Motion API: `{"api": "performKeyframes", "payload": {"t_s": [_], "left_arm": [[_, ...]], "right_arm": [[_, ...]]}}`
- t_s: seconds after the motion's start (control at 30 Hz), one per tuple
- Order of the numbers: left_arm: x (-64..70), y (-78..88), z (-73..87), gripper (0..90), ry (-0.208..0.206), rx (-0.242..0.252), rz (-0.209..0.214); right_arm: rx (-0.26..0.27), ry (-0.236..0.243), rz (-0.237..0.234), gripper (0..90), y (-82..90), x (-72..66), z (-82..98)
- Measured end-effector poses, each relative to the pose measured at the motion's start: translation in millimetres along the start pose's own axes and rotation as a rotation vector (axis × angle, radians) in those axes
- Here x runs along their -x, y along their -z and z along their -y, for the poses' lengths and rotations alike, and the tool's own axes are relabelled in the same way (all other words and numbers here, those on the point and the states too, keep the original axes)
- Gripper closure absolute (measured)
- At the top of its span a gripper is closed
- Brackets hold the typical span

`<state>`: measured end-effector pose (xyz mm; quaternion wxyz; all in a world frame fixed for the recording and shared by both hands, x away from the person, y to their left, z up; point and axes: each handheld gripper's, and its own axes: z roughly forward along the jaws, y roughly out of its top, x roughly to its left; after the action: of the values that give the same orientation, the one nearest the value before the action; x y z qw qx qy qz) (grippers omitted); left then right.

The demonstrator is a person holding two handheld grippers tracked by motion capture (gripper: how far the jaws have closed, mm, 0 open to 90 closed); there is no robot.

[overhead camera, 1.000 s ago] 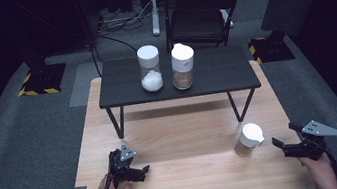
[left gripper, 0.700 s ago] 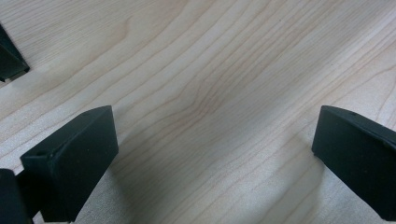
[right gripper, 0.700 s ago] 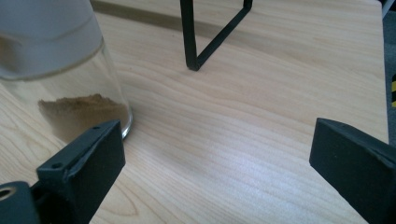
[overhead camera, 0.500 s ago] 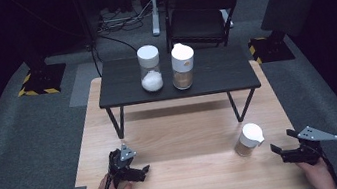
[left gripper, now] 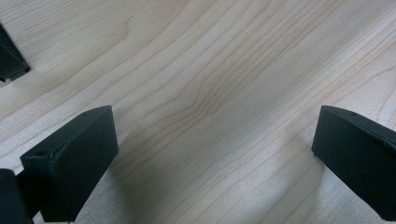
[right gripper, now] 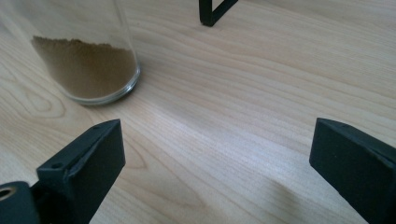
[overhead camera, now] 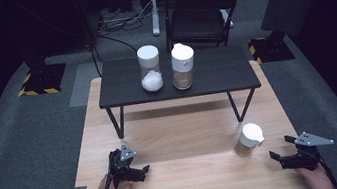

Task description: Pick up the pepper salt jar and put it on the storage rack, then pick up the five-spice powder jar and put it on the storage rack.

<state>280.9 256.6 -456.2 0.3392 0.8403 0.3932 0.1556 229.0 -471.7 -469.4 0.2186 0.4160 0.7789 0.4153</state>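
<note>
- Nearest me, the right tool (overhead camera: 286,153) has crept in a little from the table's (overhead camera: 182,133) right edge toward the brown-powder jar (overhead camera: 249,139); its jaws stand spread, empty.
- That reads as the reach starting; the jar stands untouched just to its left.
- The left tool (overhead camera: 135,172) has kept still, spread, resting low.
- Farther off, a black shelf (overhead camera: 219,74) carries two jars: white powder (overhead camera: 150,68) and brown (overhead camera: 183,65).
- Count: three jars, two tools.

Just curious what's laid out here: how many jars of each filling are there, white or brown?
Jars with white powder: 1, the white-filled jar on the black shelf.
Jars with brown powder: 2, the shelf jar and the table jar.
Total: 3 jars.
</note>
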Motion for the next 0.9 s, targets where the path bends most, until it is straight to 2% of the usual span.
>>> {"api": "performKeyframes", "payload": {"t_s": [0.3, 0.7, 0.9], "left_arm": [[0.0, 0.0, 0.0, 0.2, 0.0, 0.0, 0.0], [0.0, -0.2, -0.1, 0.2, 0.0, 0.0, -0.001], [0.0, -0.1, -0.2, 0.2, 0.0, 0.0, -0.001]], "right_arm": [[-0.027, 0.005, 0.003, 3.3, -0.6, -1.3, -3.5], [-0.004, 0.026, -0.02, 3.3, 1.6, -3.3, 0.1], [0.027, 0.027, -0.043, 3.3, 3.1, -4.9, 0.1]]}}
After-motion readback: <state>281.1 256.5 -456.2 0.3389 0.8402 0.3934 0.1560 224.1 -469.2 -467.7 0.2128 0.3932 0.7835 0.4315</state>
